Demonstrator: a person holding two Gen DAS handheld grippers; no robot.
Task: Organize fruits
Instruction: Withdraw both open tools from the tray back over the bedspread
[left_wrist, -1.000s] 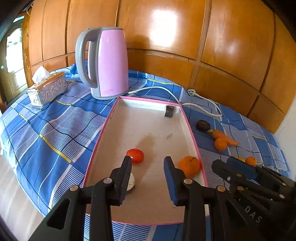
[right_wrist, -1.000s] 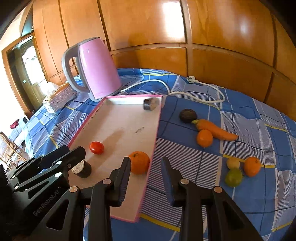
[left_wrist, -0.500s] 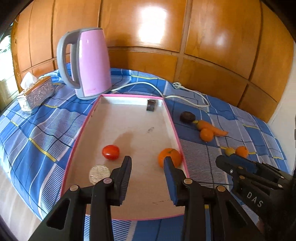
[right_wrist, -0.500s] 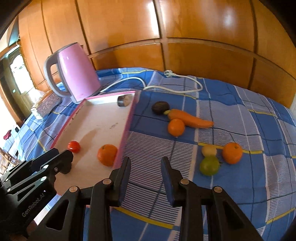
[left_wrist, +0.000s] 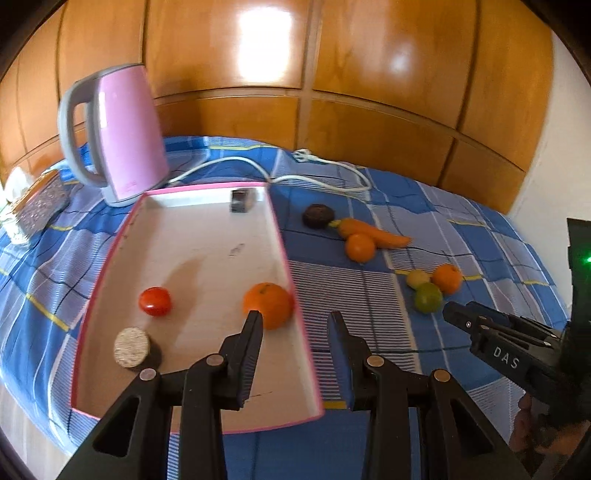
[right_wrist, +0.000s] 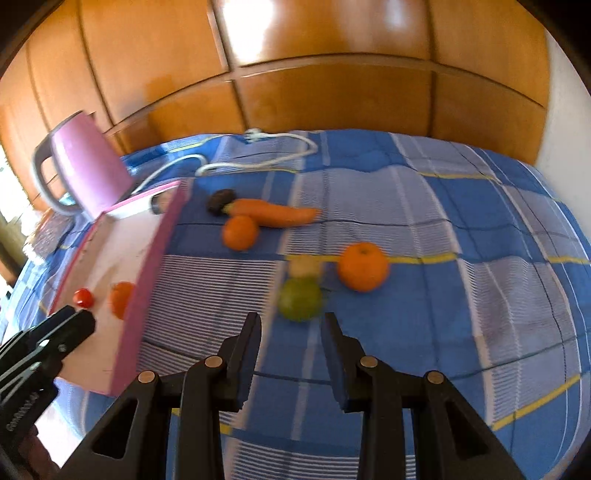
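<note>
- The right claw (right_wrist: 290, 328) hangs over the blue checked bedspread (right_wrist: 461, 295) with its jaws a little apart and nothing between them, aimed just short of the green fruit (right_wrist: 300, 298).
- The left claw (left_wrist: 295, 325) is likewise slightly parted and empty, poised over the right rim of the pink tray (left_wrist: 295, 332).
- Already in the tray: an orange (left_wrist: 266, 304) against the right wall and a tomato (left_wrist: 155, 301) further left.
- Loose on the bed: the green fruit, a small yellow fruit (right_wrist: 304, 266) touching it behind, a second orange (right_wrist: 364, 266) just beside them, and farther back a tangerine (right_wrist: 240, 232), a carrot (right_wrist: 275, 212) and a dark fruit (right_wrist: 221, 199).
- The step in hand looks like reaching for the green fruit.
- To do it well, spread the jaws wider than the fruit before coming down; as they stand they seem too narrow.
- Centre on the fruit's widest part, so it does not roll on the soft bedding.
- Approach from the near side, clear of the yellow fruit.
- Lift over the tray wall and set it down away from the orange.
</note>
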